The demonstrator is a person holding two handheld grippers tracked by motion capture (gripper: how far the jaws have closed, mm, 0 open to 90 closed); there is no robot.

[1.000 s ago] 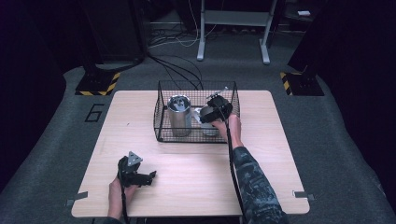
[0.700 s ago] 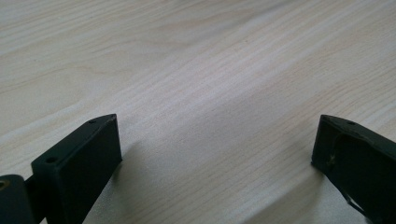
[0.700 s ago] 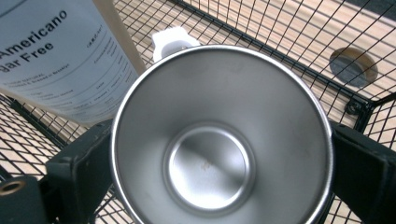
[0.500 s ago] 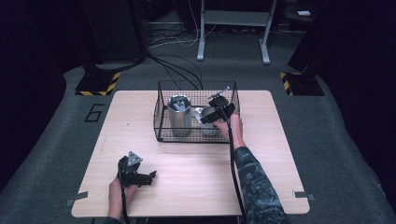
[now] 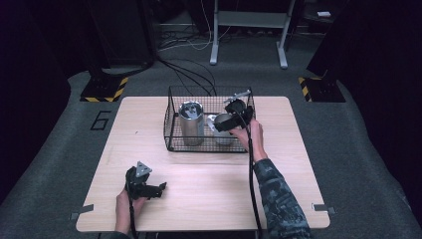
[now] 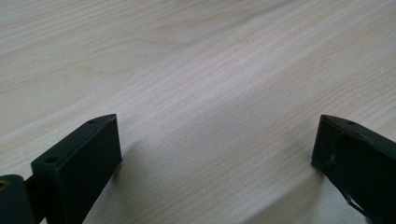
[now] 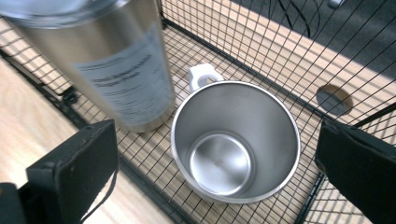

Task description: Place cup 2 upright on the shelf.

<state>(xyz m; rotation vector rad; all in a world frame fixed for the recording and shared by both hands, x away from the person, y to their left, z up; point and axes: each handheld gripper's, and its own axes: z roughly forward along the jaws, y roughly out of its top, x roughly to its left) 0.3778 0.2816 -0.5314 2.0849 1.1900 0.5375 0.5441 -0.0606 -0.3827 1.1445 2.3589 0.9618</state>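
Observation:
A black wire basket (image 5: 171,119) stands at the back middle of the wooden table (image 5: 298,164). Inside it a tall steel tumbler (image 5: 191,122) with a paper label (image 7: 126,77) stands at the left. Beside it sits a steel mug (image 7: 236,140) with a white handle (image 7: 201,73), upright and empty. My right gripper (image 5: 230,119) hangs open just above the mug (image 5: 222,130), one jaw on each side of its rim in the right gripper view. My left gripper (image 5: 158,189) rests open on bare table wood (image 6: 196,93) near the front left, nothing between its jaws.
The basket's wire walls (image 7: 261,42) rise around the mug and tumbler. A round hole (image 7: 332,99) in the tabletop lies beyond the basket. Dark floor with cables (image 5: 191,74) and a metal stand (image 5: 249,30) lies behind the table.
The right gripper has shifted slightly over the mug in the basket. The left gripper has stayed in place.

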